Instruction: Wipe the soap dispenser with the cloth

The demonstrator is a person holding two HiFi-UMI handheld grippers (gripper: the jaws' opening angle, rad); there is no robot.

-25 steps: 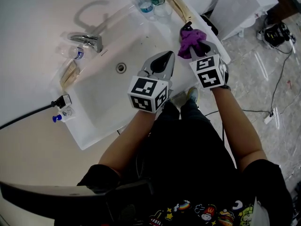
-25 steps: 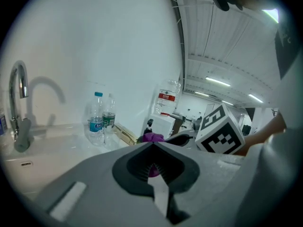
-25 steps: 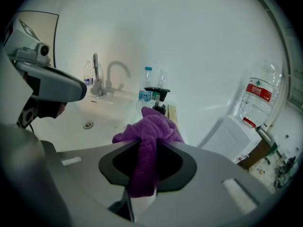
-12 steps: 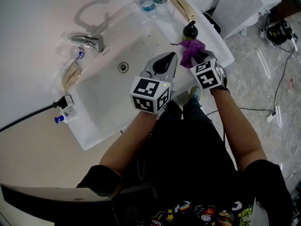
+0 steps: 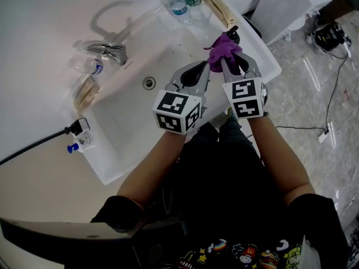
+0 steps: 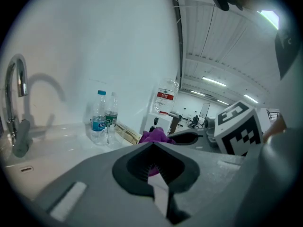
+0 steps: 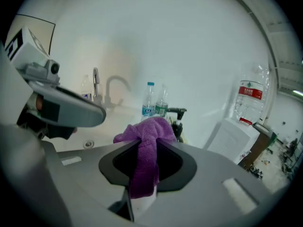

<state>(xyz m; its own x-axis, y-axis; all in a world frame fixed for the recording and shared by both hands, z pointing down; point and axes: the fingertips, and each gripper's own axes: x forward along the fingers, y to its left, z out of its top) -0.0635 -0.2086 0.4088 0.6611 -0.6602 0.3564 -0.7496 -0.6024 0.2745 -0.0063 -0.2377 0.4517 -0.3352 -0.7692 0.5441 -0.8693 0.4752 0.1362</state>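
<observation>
The right claw [image 5: 234, 59] pinches the purple cloth [image 5: 223, 45], with a loose bunch standing ahead of the tips, likely so that fabric rather than plastic meets the soap dispenser [image 7: 178, 122]. The dispenser stands on the counter [image 5: 265, 59] just behind the cloth, right of the sink [image 5: 129, 116]. The left claw [image 5: 196, 74], pressed together and empty, hovers over the basin, seemingly kept clear.

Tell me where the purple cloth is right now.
The purple cloth is clamped in the right claw, upper right of centre in the head view, close by the dark soap dispenser on the right rim of the sink.
</observation>
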